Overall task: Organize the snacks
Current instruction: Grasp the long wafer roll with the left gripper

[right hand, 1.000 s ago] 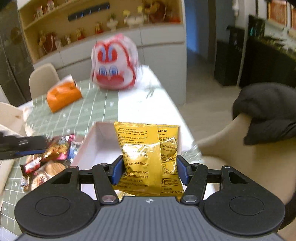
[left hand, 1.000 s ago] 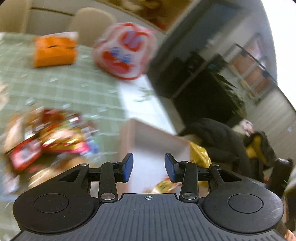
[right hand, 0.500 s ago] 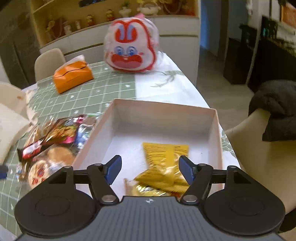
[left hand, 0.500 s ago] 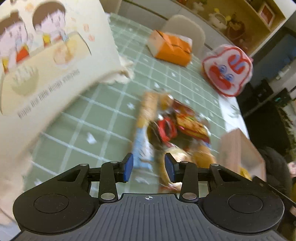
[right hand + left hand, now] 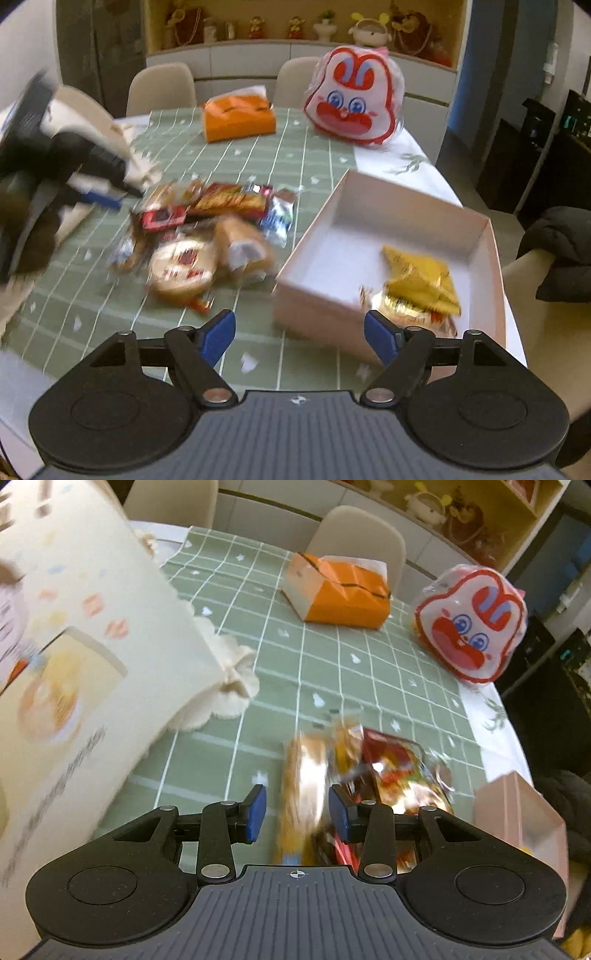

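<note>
Both jaws gape: left gripper (image 5: 297, 814) above snack pile (image 5: 354, 775) (blurred), right gripper (image 5: 299, 338) still widening, empty.

No wording can be read. A line of dark lettering runs along the side of the cream printed bag (image 5: 74, 686) at the left edge of the table (image 5: 332, 672), too blurred to make out. The snack wrappers (image 5: 207, 229) in the pile and the yellow packets (image 5: 421, 284) in the pink box (image 5: 369, 221) carry print too smeared to tell.
</note>
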Demonstrator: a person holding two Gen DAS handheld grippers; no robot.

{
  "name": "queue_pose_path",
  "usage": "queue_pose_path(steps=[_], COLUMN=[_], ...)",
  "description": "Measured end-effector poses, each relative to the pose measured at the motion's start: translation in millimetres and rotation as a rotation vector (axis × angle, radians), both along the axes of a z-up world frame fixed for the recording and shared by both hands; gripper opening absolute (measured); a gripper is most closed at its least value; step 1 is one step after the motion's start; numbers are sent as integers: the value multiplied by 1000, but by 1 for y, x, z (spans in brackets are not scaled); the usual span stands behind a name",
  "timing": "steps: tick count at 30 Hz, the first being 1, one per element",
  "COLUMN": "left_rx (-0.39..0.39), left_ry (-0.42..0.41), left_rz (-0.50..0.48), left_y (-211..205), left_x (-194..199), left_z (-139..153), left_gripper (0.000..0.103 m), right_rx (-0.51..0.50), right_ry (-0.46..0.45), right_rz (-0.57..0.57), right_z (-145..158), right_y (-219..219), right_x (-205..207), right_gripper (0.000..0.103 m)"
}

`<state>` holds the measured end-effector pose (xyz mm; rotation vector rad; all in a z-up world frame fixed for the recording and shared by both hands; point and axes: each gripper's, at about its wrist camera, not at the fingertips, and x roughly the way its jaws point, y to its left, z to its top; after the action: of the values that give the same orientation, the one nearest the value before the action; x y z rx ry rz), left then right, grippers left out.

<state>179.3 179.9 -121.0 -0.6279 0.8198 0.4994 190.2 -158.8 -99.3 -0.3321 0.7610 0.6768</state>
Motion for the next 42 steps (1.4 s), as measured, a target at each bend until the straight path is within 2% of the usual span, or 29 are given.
queue_pose_path(steps=[3, 4, 7, 11, 15, 19, 25, 29, 34, 37, 39, 42], left_rx=[-23, -18, 63, 130, 84, 60, 100, 62, 4, -48, -58, -77], left_ry=[92, 122, 152, 159, 144, 145, 173, 175, 153, 139, 136, 137], left_rz=[-69, -91, -109, -148, -210, -240, -297, -282, -217, -219, -230, -250], left_y=[4, 2, -5, -13, -20, -32, -49, -50, -50, -49, -50, -50], left_x=[22, 26, 27, 19, 7, -11, -51, -89, -130, -145, -154, -162], left_z=[-12, -16, -15, -15, -14, -17, -15, -12, -12, -14, -14, -16], left_gripper=[42, 47, 58, 57, 41, 41, 38, 37, 36, 37, 38, 38], right_rx=[-35, -47, -64, -61, -42, 2, 23, 28, 55, 28, -1, 13], right_ry=[10, 19, 29, 37, 43, 70, 51, 99, 89, 105, 90, 61], right_rz=[1, -3, -27, -74, -67, -1, 88, 144, 143, 143, 125, 97], right_z=[-9, -11, -15, -17, -18, -17, -19, -19, -25, -38, -48, -53], right_y=[-2, -3, -11, -22, -18, 1, 41, 70, 108, 129, 139, 141], right_x=[-11, -13, -15, -13, -12, -15, -19, -13, -4, 7, 12, 14], right_gripper=[77, 77, 77, 77, 77, 77, 77, 78, 78, 78, 78, 82])
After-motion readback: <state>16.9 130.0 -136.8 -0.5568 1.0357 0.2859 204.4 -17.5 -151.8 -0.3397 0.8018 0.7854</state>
